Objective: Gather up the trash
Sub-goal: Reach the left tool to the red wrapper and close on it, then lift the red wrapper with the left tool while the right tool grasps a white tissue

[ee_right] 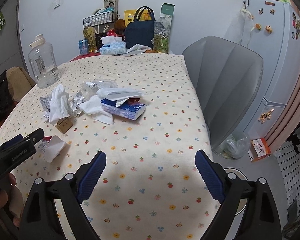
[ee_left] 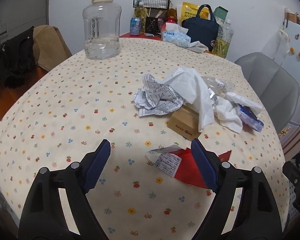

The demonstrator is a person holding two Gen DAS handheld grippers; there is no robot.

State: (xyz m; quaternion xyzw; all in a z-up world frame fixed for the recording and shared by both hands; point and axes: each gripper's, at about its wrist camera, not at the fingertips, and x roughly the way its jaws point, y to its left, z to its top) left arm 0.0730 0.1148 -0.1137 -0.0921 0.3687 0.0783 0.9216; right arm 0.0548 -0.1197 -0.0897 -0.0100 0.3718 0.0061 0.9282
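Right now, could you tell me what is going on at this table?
A person holds a gripper in each hand over a floral tablecloth. Both the left gripper and the right gripper are open and empty. The torn red-and-white wrapper lies nearest the left gripper; the pile of crumpled paper and tissues sits untouched beyond it.

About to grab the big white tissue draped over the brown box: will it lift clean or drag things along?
The white tissue looks limp and very light, so it will probably sag and trail from the fingers. It drapes over the brown box and touches the crumpled printed paper, so it may tug those slightly.
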